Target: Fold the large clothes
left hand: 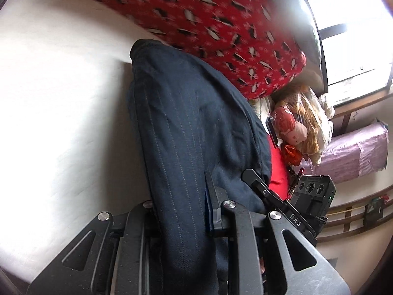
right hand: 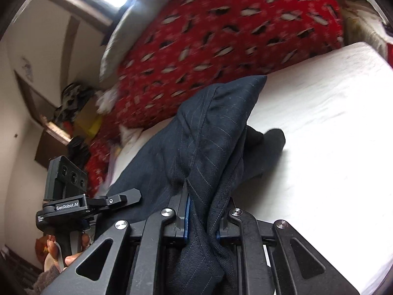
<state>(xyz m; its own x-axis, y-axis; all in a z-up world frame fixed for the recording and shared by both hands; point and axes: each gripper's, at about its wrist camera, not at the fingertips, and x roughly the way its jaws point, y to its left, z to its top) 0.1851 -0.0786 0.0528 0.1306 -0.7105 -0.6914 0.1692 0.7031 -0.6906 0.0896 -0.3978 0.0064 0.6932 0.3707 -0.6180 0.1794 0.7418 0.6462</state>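
Note:
A dark navy pinstriped garment (left hand: 191,127) hangs from both grippers above a white bed sheet (left hand: 54,93). My left gripper (left hand: 181,196) is shut on the garment's edge, the cloth draped over its fingers. My right gripper (right hand: 203,196) is shut on a bunched edge of the same garment (right hand: 216,132), which rises in a peak and trails down onto the sheet (right hand: 319,132). The other gripper shows in each view: the right one at the right of the left wrist view (left hand: 260,184), the left one at the left of the right wrist view (right hand: 122,198).
A red patterned blanket (left hand: 221,29) lies along the far side of the bed, also in the right wrist view (right hand: 221,29). A doll (left hand: 294,127) and a pink bundle (left hand: 356,152) sit past the bed. A window is bright at the top right.

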